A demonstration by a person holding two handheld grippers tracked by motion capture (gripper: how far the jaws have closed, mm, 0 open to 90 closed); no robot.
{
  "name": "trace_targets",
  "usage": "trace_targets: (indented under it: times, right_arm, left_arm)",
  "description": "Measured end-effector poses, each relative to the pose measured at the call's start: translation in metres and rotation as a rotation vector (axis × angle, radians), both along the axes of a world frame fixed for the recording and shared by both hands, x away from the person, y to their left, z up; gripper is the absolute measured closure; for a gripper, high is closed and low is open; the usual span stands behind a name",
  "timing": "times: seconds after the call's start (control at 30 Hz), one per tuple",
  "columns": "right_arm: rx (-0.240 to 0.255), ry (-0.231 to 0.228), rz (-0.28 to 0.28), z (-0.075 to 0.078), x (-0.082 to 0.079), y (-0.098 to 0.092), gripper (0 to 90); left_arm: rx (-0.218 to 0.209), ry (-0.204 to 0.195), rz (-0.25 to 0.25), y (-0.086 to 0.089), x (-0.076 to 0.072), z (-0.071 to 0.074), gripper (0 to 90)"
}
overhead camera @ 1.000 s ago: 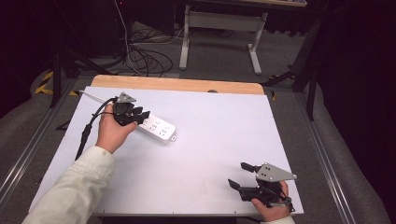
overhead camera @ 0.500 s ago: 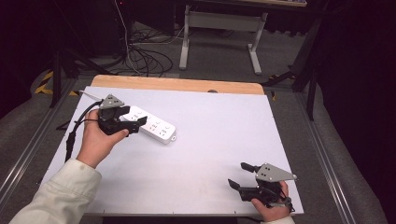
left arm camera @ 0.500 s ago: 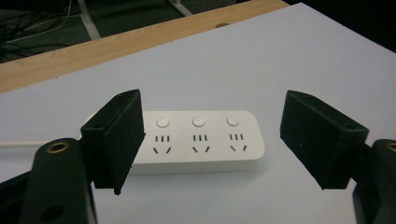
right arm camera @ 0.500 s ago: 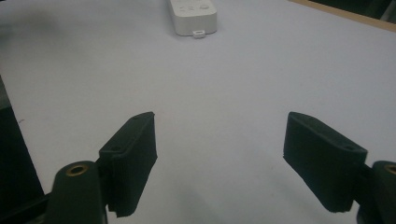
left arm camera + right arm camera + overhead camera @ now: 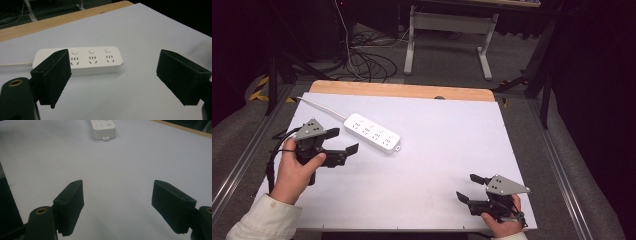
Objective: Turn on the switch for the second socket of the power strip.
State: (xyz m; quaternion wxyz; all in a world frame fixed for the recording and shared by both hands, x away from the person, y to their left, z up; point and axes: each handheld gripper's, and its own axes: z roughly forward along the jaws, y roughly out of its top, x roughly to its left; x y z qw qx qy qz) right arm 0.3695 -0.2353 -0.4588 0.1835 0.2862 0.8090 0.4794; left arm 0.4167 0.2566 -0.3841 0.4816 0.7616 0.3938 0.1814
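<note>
Since the earlier pictures, the left tongs [image 5: 344,140] are being seen drawn back from the white power strip [image 5: 372,133], which they were touching a second ago, toward the near left of the white worktop [image 5: 447,150]; the strip itself is lying where it lay before, and the right tongs [image 5: 471,187] are being kept in the same place at the near right corner. The left tongs are being held spread wide with nothing between them, and the strip is lying just beyond their tips, apart from them, with its three buttons and sockets being shown in the left gripper view [image 5: 95,58]. The right tongs are likewise being held spread and empty, well apart from the strip, whose end is being seen far ahead of them [image 5: 103,128]. A white cord [image 5: 319,106] is being trailed from the strip toward the far left corner. Beyond the worktop's wooden edge, cables [image 5: 362,62] and a white frame [image 5: 447,35] are being seen on the floor.
</note>
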Motion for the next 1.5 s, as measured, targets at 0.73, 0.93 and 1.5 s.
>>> trace_targets:
  times: [0.73,0.93,1.5]
  right_arm:
    - [0.021,-0.003,0.024,0.001,-0.002,-0.002,24.2]
    - [0.028,-0.001,0.029,0.002,-0.002,-0.003,23.8]
    - [0.032,-0.005,0.028,0.002,-0.001,-0.005,23.7]
  left_arm:
    - [0.053,-0.083,-0.072,0.011,-0.054,-0.043,9.5]
    - [0.060,-0.048,-0.094,0.014,-0.064,-0.060,9.4]
    - [0.082,-0.042,-0.025,0.014,-0.082,-0.104,10.5]
